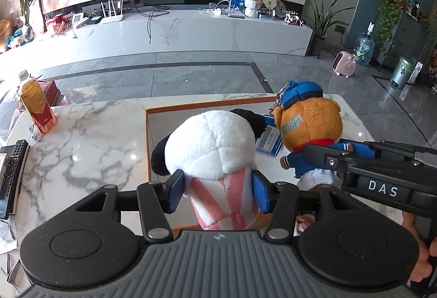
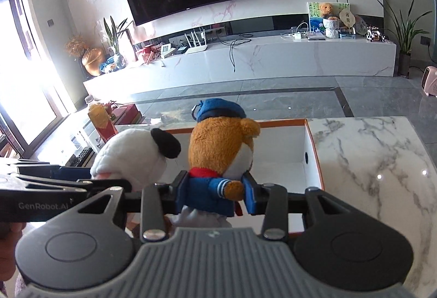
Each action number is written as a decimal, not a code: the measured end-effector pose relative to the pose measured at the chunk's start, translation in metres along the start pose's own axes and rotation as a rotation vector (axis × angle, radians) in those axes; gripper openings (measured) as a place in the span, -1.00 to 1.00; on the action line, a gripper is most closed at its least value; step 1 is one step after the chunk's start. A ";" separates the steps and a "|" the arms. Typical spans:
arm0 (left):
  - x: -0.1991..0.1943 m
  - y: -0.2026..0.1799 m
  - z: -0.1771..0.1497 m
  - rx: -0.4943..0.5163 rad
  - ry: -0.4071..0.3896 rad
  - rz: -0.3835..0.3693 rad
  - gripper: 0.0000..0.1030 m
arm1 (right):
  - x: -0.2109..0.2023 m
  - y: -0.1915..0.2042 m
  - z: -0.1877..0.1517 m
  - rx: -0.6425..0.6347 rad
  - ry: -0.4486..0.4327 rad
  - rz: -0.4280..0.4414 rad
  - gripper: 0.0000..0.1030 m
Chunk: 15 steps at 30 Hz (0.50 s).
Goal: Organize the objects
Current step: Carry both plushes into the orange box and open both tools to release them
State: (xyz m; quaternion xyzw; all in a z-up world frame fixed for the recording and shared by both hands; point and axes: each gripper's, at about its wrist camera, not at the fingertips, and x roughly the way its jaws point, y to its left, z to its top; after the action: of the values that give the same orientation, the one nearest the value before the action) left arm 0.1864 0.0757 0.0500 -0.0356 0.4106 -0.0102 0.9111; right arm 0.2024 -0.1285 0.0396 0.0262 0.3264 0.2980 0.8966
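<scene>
Marble bench [image 2: 382, 161], and on it the orange-rimmed white box [image 2: 311, 158], open-topped. Above its near edge, side by side: panda plush [image 1: 215, 145], left gripper [image 1: 217, 190] fingers pinching its striped body; sailor bear [image 2: 218, 150], right gripper [image 2: 217, 190] pinching its blue jacket. Best lower both fully inside before letting go, I'd say.

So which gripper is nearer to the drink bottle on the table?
Left. The left gripper, shut on the panda plush, is beside the bottle; the right gripper is beyond it.
</scene>
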 end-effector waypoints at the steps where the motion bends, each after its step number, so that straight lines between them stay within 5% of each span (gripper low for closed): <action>1: 0.008 0.001 0.001 0.004 0.014 0.008 0.18 | 0.010 -0.001 0.002 0.006 0.007 0.003 -0.17; 7: 0.052 0.003 -0.008 0.045 0.114 0.040 0.18 | 0.069 -0.004 -0.006 0.008 0.119 0.003 -0.17; 15: 0.064 -0.003 -0.009 0.110 0.125 0.060 0.17 | 0.111 -0.009 -0.013 0.002 0.200 0.005 -0.32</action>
State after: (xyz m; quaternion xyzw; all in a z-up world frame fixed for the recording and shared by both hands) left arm 0.2226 0.0697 -0.0038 0.0276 0.4663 -0.0076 0.8842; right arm 0.2675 -0.0767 -0.0360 -0.0019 0.4147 0.3011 0.8587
